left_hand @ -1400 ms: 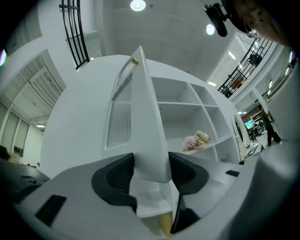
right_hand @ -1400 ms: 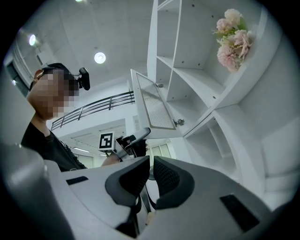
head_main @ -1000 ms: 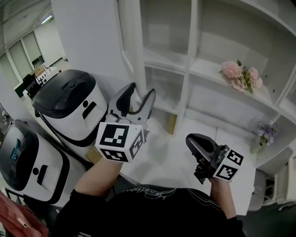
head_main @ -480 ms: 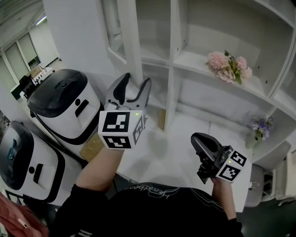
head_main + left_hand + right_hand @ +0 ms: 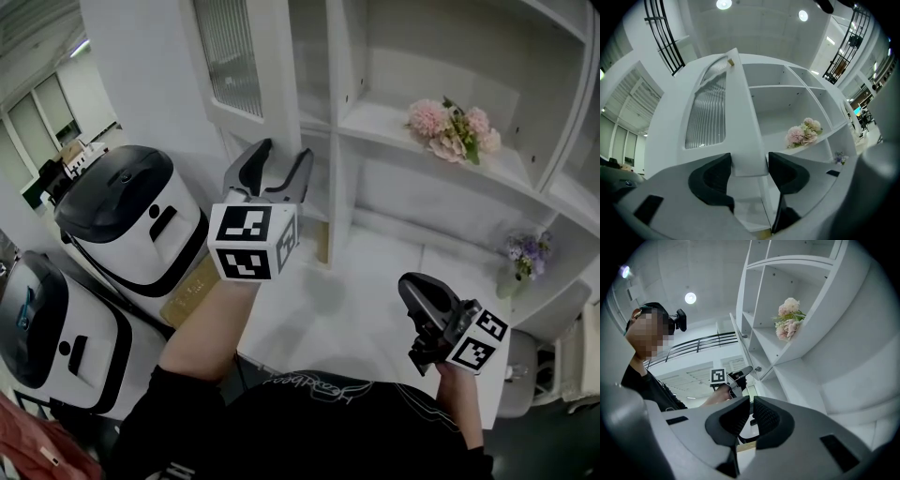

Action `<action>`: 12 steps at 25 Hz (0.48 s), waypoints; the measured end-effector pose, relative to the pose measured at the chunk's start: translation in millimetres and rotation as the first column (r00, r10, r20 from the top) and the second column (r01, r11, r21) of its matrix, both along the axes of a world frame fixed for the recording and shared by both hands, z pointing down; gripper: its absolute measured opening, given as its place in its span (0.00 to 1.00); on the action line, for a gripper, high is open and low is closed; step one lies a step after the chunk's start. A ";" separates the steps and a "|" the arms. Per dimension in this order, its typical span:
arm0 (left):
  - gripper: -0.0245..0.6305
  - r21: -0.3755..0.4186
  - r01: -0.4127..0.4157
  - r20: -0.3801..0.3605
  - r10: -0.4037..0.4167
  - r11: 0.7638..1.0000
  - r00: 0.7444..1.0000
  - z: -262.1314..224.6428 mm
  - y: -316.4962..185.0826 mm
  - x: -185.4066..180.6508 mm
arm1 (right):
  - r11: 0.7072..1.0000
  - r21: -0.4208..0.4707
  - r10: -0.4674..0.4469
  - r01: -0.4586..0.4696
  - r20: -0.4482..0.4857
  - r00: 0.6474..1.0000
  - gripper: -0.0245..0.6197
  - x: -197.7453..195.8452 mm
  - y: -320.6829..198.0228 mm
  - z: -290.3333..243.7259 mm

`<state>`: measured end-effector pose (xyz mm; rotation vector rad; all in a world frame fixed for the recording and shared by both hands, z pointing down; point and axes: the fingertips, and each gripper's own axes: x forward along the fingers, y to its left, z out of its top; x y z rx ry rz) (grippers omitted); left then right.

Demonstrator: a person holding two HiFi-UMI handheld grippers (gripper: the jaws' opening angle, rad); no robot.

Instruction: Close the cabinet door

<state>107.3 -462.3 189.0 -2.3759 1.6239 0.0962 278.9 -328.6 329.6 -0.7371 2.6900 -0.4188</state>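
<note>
The white cabinet door (image 5: 234, 66) with a ribbed glass pane stands open at the upper left of the shelving. My left gripper (image 5: 278, 155) is raised just below the door's lower edge. Its jaws have just been opening and stand wide. In the left gripper view the door's (image 5: 712, 112) free edge lines up in the gap of the gripper (image 5: 749, 171), and neither pad presses on it. My right gripper (image 5: 414, 289) hangs low at the right with nothing in it, its jaws (image 5: 751, 411) together.
Pink flowers (image 5: 448, 127) lie on a middle shelf, and a small vase of purple flowers (image 5: 525, 253) stands on the low white counter (image 5: 375, 281). Two white-and-black machines (image 5: 131, 216) sit on the floor at the left, close to the door.
My left gripper has moved up toward the door's lower edge, and more of the glass pane now shows. The right gripper has drifted slightly right and down in the picture.
</note>
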 end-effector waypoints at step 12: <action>0.44 -0.012 0.015 0.012 -0.014 1.000 1.000 0.7 -23.8 18.2 | 0.999 -0.001 0.035 -0.035 0.007 0.999 0.11 25.1 -7.2 2.2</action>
